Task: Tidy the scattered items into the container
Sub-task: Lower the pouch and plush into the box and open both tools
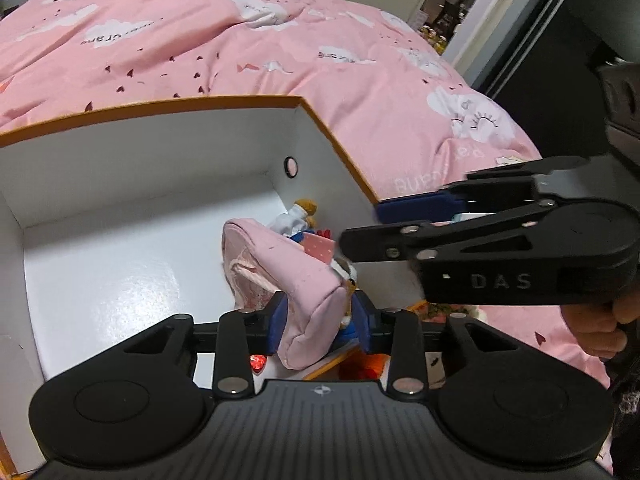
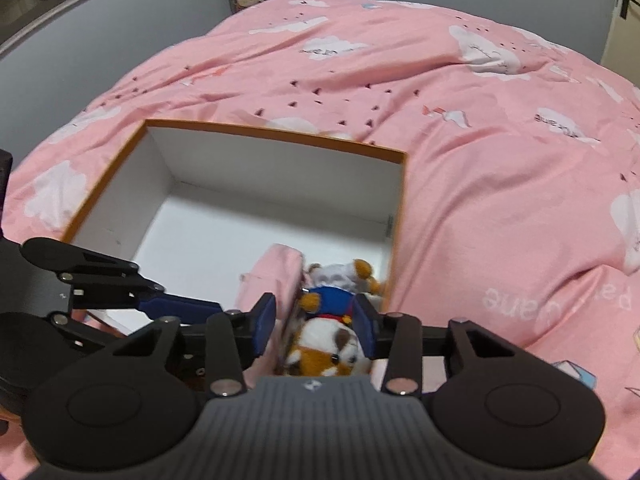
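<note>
An open cardboard box (image 1: 120, 184), white inside with an orange rim, is seen standing on a bed covered by a pink quilt (image 1: 240, 60) printed with white clouds. Most of the box floor is bare; the contents are gathered at its near right corner.

The left gripper (image 1: 320, 320) is held over the near edge of the box, pointing down into it. A pink fabric pouch (image 1: 296, 280) is found between its blue pads, which are set against both sides of the pouch's near end; the pouch is pinched there. The pouch extends away from the gripper into the box, against the right wall.

A plush toy (image 2: 328, 344) in brown and white with a blue garment is observed just to the right of the pouch, in the same corner. In the right wrist view, the right gripper (image 2: 320, 320) is seen straddling the toy's body, with its right pad against the blue garment and its left pad against the pouch's fabric beside the toy. The toy is taken as pinched, though blur leaves the contact less than certain.

The two grippers are noted close together, the right one reaching across from the right side of the box. A hand (image 1: 600, 324) is visible on its grip.
</note>
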{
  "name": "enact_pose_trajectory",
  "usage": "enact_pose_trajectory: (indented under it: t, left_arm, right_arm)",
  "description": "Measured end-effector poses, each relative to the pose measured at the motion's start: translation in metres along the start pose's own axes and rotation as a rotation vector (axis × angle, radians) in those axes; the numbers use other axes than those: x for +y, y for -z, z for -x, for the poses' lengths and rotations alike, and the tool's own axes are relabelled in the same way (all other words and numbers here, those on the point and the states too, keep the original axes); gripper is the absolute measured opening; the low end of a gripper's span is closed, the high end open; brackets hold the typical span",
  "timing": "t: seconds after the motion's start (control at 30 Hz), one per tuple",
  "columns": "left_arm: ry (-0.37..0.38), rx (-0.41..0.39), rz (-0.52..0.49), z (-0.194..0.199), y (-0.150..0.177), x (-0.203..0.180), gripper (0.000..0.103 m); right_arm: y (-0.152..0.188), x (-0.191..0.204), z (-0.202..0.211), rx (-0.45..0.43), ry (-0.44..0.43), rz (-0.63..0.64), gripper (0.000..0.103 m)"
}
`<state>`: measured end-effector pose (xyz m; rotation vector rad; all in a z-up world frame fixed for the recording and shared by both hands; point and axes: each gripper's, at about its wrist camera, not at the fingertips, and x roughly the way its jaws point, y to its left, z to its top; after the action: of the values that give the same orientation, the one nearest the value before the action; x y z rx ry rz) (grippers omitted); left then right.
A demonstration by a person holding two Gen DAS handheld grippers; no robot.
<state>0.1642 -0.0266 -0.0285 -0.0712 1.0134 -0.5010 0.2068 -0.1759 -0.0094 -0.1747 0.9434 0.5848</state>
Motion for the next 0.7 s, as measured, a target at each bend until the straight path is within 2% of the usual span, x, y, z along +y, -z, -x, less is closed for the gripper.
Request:
enact_pose_trajectory:
  t: [0.13,0.3,0.43,0.57,0.7]
  left_arm:
    - [-0.002,0.027,-0.020,-0.008,0.004,-0.002,0.028]
    - [0.009,0.007,0.018,-0.003,0.010,0.004,0.028]
    - [-0.012,0.001,0.000,0.004,0.015,0.006,0.029]
    - [0.004,-0.012,0.053,0.010,0.016,0.014,0.029]
    - [-0.024,-0.037,0.091,0.012,0.015,0.020,0.029]
  right_arm:
    - [-0.004,0.006,-0.007,0.013,-0.060,-0.022,0.040]
    - [0.000,0.012,-0.025,0.072,-0.090,-0.031,0.033]
    - [0.008,0.008,-0.035,0.114,-0.098,-0.056,0.033]
    - [0.013,0.009,-0.037,0.124,-0.039,-0.026,0.030]
    - [0.015,0.010,-0.035,0.122,-0.016,0.009,0.030]
